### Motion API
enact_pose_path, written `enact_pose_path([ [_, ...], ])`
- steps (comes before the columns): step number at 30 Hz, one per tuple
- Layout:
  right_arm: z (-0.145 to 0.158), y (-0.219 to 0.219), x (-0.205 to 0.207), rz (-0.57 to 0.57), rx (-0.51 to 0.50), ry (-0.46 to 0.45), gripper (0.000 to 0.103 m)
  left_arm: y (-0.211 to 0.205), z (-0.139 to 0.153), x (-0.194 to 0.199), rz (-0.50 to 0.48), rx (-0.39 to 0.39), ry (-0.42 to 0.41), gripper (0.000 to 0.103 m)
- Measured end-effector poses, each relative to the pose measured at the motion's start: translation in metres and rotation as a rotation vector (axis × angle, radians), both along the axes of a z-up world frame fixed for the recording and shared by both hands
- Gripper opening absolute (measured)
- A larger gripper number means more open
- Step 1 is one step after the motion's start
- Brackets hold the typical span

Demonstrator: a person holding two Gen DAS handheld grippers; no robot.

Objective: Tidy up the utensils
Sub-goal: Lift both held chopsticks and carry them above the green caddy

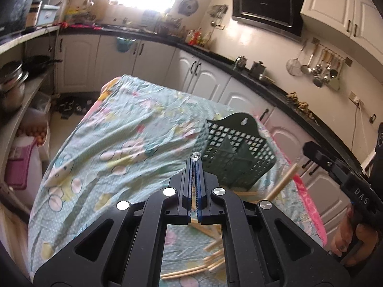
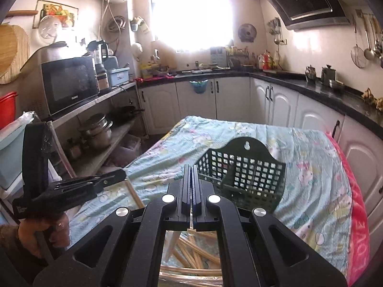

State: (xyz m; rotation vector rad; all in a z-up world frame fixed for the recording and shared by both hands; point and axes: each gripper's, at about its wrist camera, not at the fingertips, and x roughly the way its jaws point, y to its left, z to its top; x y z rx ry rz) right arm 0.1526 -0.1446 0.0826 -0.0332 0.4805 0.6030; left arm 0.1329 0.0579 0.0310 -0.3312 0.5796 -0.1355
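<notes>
A dark green lattice utensil basket (image 1: pixel 235 151) (image 2: pixel 244 169) stands on the table covered with a light blue patterned cloth (image 1: pixel 115 141) (image 2: pixel 311 181). Several wooden chopsticks (image 1: pixel 191 272) (image 2: pixel 191 256) lie scattered on the cloth near the front, under both grippers. My left gripper (image 1: pixel 194 161) is shut on one chopstick (image 2: pixel 134 195), which hangs down from its jaws in the right wrist view; the gripper itself shows there too (image 2: pixel 123 174). My right gripper (image 2: pixel 191 167) is shut and empty, just left of the basket's front corner.
Kitchen counters with white cabinets (image 2: pixel 270 100) run behind and right of the table. A shelf with a microwave (image 2: pixel 69 83) and pots (image 2: pixel 97 129) stands on the left. Ladles hang on the wall (image 1: pixel 320 69). A pink towel (image 2: pixel 356 215) edges the table's right side.
</notes>
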Motion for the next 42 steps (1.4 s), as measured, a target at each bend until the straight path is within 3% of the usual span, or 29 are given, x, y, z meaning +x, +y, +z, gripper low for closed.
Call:
enact_pose_path([
  [28, 0.051, -0.020, -0.026, -0.023, 0.070, -0.160, 0.001, -0.048, 0.081, 0.007, -0.108, 0.051, -0.134, 0.000],
  [42, 0.104, -0.032, -0.010, -0.045, 0.082, -0.264, 0.001, -0.067, 0.129, 0.026, -0.143, 0.042, -0.225, 0.000],
])
